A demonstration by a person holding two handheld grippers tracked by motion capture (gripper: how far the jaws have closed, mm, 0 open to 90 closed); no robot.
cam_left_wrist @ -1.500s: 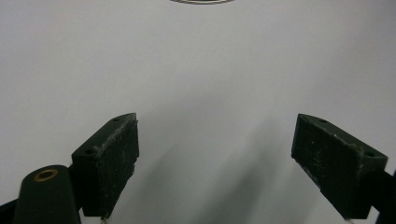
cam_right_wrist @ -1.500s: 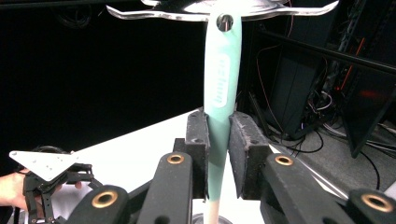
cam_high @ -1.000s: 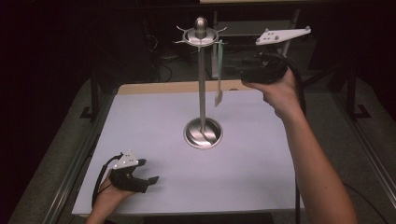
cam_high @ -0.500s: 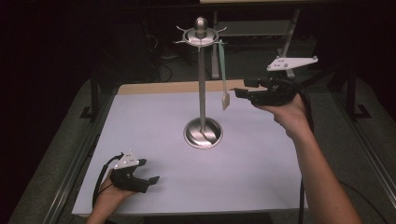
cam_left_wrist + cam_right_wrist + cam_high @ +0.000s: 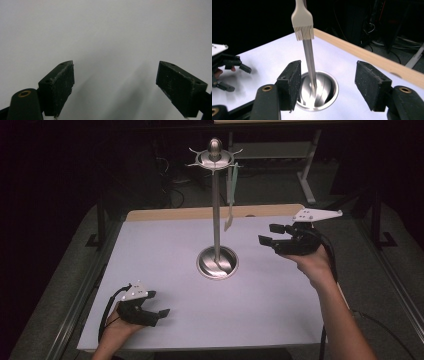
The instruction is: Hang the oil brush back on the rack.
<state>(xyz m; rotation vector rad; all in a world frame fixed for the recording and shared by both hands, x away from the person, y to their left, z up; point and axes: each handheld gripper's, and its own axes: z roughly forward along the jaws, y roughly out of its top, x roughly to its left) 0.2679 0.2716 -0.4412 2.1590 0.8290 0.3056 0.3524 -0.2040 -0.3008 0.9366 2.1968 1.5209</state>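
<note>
A steel stand (image 5: 216, 210) with a round base (image 5: 217, 263) rises from the middle of the white table (image 5: 160, 250). A pale brush (image 5: 230, 200) hangs from one of its top hooks (image 5: 215, 156). My right gripper (image 5: 270, 234) is held open above the table to the right of the stand, apart from the brush. In the right gripper view the open gripper (image 5: 332, 85) faces the pole (image 5: 310, 67), with the brush head (image 5: 303, 23) above it and nothing between its fingers. My left gripper (image 5: 159, 313) rests open near the front left edge, and the left gripper view (image 5: 115, 90) looks along its jaws onto bare table.
A wooden strip (image 5: 170, 213) runs along the table's far edge. Dark floor, cables and a pale frame leg (image 5: 305, 180) lie beyond it. A metal rail (image 5: 85, 285) borders the table's left side. The left gripper (image 5: 229, 66) also sits at the left of the right gripper view.
My right gripper has come down from beside the hanging brush to a lower spot right of the stand. The brush still hangs on its hook. The left gripper has not moved.
</note>
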